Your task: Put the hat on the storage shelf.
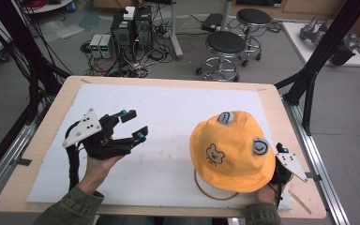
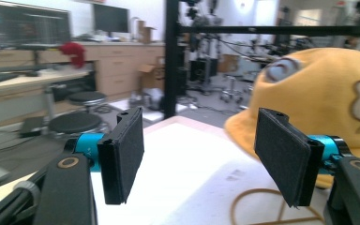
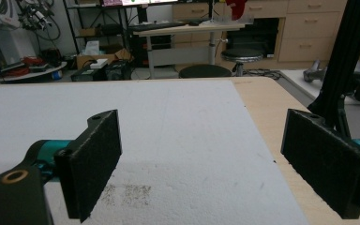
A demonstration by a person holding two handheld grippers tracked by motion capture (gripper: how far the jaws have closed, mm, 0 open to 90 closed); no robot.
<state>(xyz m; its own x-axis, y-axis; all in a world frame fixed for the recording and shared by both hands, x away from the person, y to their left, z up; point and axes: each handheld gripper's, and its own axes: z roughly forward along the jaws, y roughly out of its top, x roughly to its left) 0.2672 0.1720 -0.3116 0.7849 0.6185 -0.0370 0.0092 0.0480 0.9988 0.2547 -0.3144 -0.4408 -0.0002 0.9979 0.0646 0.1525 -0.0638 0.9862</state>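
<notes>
No writing, brand or number can be read anywhere. The yellow hat (image 1: 232,150) bears only pictures: a small bear face (image 1: 213,154) embroidered on its front, with a few stitched marks beneath it in the left gripper view too blurred to read, and two grey round patches (image 1: 260,146).

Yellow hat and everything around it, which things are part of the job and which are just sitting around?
In the job:
yellow hat
tan cord loop at its brim
left gripper, open
right gripper, open

Lying about:
white foam mat
two stools
computer boxes on the floor
</notes>
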